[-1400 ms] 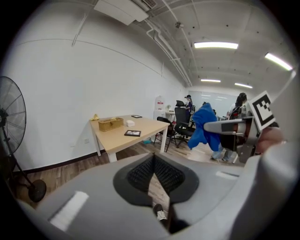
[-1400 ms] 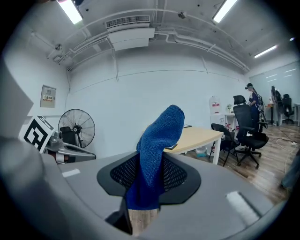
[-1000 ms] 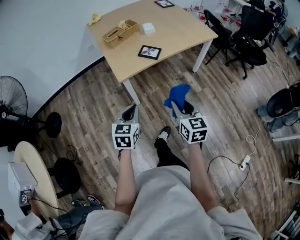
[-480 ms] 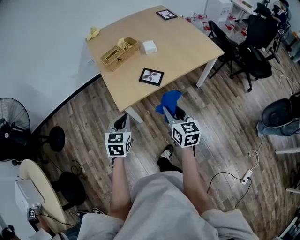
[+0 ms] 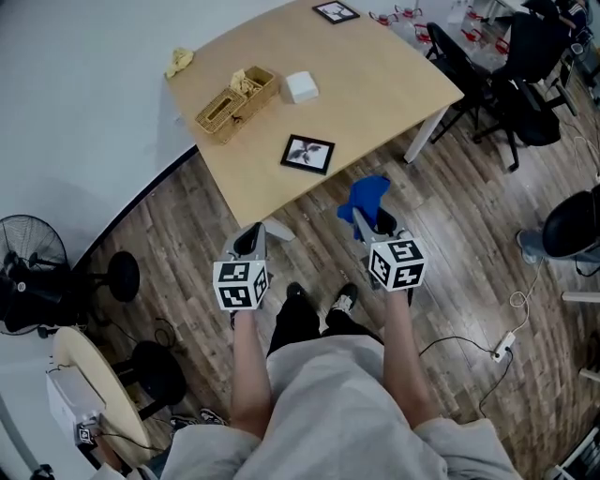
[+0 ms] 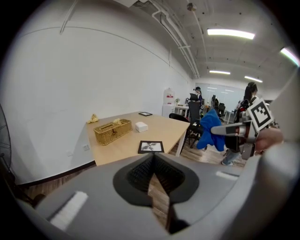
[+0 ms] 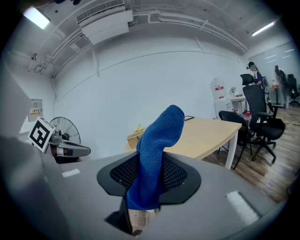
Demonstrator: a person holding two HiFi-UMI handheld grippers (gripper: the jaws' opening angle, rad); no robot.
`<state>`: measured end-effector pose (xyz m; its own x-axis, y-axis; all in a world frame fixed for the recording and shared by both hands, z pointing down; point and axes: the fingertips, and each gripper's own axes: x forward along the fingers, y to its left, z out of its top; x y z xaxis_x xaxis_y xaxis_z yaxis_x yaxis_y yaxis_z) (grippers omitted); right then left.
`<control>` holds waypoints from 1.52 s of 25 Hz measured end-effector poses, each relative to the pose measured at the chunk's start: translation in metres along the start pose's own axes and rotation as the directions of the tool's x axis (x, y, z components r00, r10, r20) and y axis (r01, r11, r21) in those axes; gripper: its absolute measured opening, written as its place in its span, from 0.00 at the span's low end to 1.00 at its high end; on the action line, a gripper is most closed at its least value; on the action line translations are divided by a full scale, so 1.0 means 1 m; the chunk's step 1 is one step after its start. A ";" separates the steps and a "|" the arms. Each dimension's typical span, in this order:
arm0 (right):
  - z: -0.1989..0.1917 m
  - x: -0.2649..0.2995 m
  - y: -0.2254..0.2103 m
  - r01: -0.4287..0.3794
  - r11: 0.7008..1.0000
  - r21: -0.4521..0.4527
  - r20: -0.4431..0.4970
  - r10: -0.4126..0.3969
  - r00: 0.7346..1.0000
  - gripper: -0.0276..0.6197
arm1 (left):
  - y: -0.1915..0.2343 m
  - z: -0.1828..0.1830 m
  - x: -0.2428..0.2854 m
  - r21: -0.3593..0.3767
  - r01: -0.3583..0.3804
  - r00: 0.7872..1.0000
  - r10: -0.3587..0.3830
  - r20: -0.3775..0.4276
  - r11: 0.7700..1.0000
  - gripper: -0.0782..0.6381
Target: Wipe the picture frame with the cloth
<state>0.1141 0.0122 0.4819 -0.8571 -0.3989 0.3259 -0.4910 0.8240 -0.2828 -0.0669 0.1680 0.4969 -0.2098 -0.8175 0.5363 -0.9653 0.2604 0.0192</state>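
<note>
Forearms extend side by side mid-frame; left gripper closed on nothing, right gripper clamping the blue cloth.

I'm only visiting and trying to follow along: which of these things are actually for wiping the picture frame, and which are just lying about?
For the job:
- blue cloth, clamped in the right gripper
- picture frame, near the front edge of the table

Just lying about:
- wicker basket
- white box
- yellow scrap
- second frame, at the far corner
- fan
- office chairs
</note>
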 end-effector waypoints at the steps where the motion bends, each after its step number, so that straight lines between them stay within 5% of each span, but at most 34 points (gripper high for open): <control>1: 0.001 0.001 -0.003 0.004 1.000 0.004 0.001 -0.004 1.000 0.24 | 0.000 0.003 0.004 -0.004 0.004 1.000 -0.004 0.000 1.000 0.18; 16: 0.025 0.037 -0.045 0.081 0.997 -0.004 0.000 -0.081 0.997 0.24 | -0.016 0.064 0.094 0.082 0.141 0.990 -0.141 0.000 0.987 0.18; 27: 0.053 0.092 -0.087 0.214 0.976 -0.025 -0.028 -0.215 0.976 0.24 | 0.007 0.116 0.181 0.143 0.266 0.964 -0.266 -0.018 0.953 0.18; 33: 0.055 0.134 -0.090 0.256 0.966 -0.042 -0.066 -0.259 0.964 0.24 | 0.032 0.122 0.225 0.191 0.361 0.933 -0.354 -0.071 0.913 0.18; 38: 0.043 0.165 -0.089 0.283 0.957 -0.057 -0.123 -0.288 0.950 0.24 | 0.050 0.097 0.261 0.279 0.466 0.884 -0.426 -0.192 0.840 0.18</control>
<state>0.0096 -0.1443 0.5219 -0.6536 -0.5668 0.5016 -0.7036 0.6991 -0.1269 -0.1851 -0.0821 0.5557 0.2559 -0.7353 0.6276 -0.9519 -0.3050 0.0307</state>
